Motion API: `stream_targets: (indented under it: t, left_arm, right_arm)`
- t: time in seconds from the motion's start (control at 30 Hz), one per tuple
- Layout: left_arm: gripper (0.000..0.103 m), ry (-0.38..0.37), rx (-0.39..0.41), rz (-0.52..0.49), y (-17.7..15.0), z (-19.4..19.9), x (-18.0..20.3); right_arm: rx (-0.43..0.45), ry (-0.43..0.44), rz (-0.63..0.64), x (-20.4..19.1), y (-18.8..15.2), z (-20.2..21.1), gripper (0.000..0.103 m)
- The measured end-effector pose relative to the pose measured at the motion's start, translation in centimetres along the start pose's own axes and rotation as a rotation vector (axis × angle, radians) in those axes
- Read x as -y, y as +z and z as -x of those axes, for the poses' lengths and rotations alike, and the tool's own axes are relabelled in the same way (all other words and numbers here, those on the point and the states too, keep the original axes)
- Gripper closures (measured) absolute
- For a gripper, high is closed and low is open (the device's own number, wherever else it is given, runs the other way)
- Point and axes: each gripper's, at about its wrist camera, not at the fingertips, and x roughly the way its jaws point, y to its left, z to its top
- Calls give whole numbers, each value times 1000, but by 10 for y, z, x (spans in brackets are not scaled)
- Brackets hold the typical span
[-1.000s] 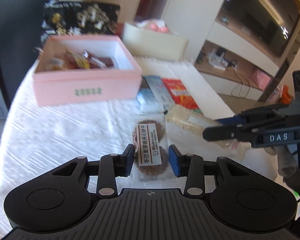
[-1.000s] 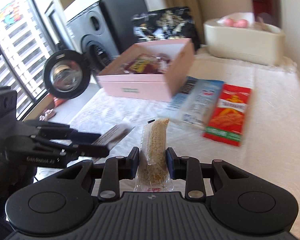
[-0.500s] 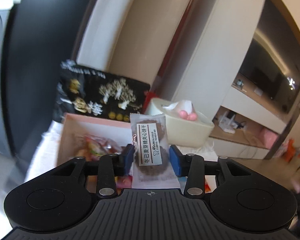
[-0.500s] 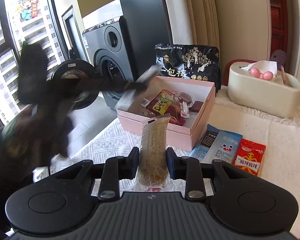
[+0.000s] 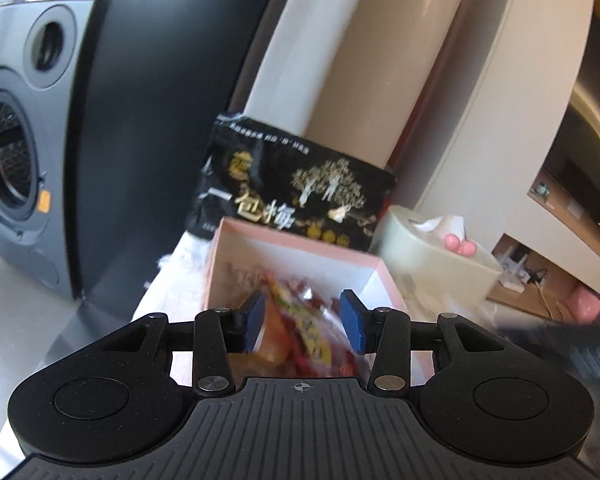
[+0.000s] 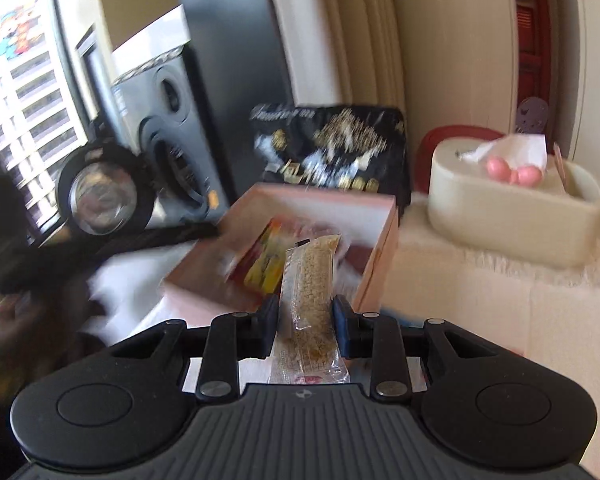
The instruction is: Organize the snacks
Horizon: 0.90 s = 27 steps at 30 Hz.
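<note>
A pink box [image 5: 376,276] with several wrapped snacks [image 5: 300,320] inside stands on the white tablecloth; it also shows in the right wrist view [image 6: 380,248]. My left gripper [image 5: 303,324] is open and empty, hovering over the box. My right gripper [image 6: 305,316] is shut on a clear-wrapped grain bar [image 6: 312,292], held upright just in front of the box. The left gripper [image 6: 100,216] shows blurred at the left of the right wrist view.
A black snack bag [image 5: 296,196] stands behind the box. A cream tissue holder [image 6: 512,208] sits at the right rear of the table. A washing machine [image 5: 16,160] and a dark cabinet stand to the left.
My left gripper opened and no longer holds the brown cookie packet; it is now over the box. My right gripper moved closer to the box with the grain bar.
</note>
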Motion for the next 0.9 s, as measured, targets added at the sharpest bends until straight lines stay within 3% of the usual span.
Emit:
stream_targets:
  t: [0.1,0.17,0.3,0.47,0.63,0.9]
  left_arm:
    - [57,-20,-46,-11,-13,10,4]
    - [57,-42,-76,-15,-25,16,8]
    - [57,-92,-146,-25,-46,13,17]
    - [57,-132,-223,-49,-66,-8,39]
    - [57,-198,-296,-100,-84,-26,69]
    - [57,-197,-327,-143,-93,-42,100]
  right_arm:
    - [50,25,-53,6,21,-30,69]
    - [33,15,-51,9,31,-46,63]
    - [42,-42,-28,17,27,-38,52]
    - [45,-144,-42,53,-3,0,41]
    - [2,-258,-80,92,-52,30,37]
    - [-106,-252,-75,96,-112,15,37]
